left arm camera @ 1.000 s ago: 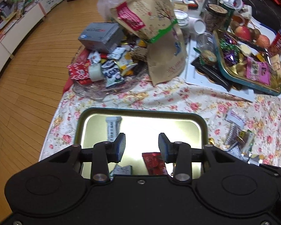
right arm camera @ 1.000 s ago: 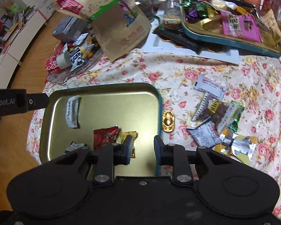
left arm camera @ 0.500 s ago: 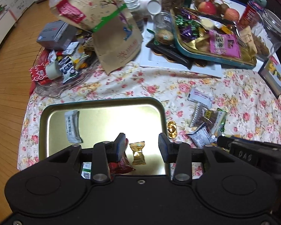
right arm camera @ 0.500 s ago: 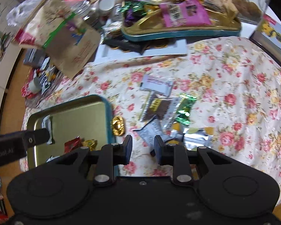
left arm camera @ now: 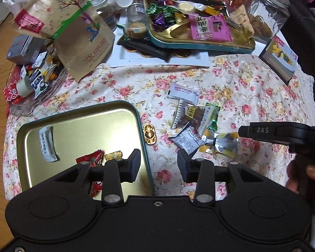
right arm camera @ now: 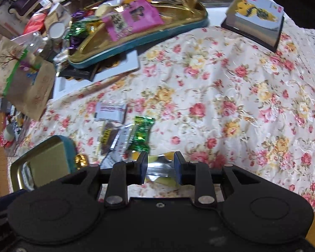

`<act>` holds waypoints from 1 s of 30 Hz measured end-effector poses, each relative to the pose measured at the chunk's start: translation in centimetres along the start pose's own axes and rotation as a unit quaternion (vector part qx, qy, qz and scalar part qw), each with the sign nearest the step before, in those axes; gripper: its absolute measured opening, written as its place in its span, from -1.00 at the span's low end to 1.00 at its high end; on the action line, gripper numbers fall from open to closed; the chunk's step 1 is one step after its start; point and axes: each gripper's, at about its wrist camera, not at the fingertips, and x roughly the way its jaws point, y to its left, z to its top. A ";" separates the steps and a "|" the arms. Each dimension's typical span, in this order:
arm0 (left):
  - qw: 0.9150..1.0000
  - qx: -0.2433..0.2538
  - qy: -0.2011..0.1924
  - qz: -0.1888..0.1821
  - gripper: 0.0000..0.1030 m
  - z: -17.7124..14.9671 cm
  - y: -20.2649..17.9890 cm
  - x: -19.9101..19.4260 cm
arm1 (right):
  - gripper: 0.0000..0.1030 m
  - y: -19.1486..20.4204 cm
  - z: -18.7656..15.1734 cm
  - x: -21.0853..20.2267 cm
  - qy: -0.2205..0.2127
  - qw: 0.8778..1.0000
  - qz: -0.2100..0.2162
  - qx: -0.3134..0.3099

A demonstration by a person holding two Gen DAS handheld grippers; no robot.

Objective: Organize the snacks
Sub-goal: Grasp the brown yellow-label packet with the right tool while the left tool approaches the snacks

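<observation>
The left tongs (left arm camera: 158, 164) are spread apart and hold nothing. They hang over the edge of the gold tray (left arm camera: 84, 121) on the flowery counter (left arm camera: 252, 88). In the tray lie a white packet (left arm camera: 46, 143), a red snack (left arm camera: 90, 159) and a gold candy (left arm camera: 113, 155). The right tongs (right arm camera: 160, 168) are opening over a silver and yellow packet (right arm camera: 159, 168) in the snack pile (left arm camera: 196, 126) beside the tray. They do not squeeze it.
</observation>
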 end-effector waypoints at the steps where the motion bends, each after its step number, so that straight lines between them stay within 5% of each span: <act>1: 1.000 0.001 0.000 -0.002 -0.04 0.0 0.0 -0.1 | -0.42 -0.3 0.0 0.4 0.002 1.000 -0.006 0.000; 10: 0.999 -0.032 -0.010 -0.014 -0.04 0.3 1.9 -1.1 | -0.42 -0.7 1.1 1.4 -0.031 0.999 -0.020 0.021; 23: 0.997 -0.069 -0.031 -0.029 -0.05 0.7 4.5 -2.4 | -0.42 6.6 1.4 2.7 -0.091 0.995 0.031 0.005; 30: 0.995 -0.089 -0.029 -0.020 -0.05 0.4 6.4 -2.4 | -0.37 10.4 0.2 5.4 -0.085 0.995 -0.021 -0.048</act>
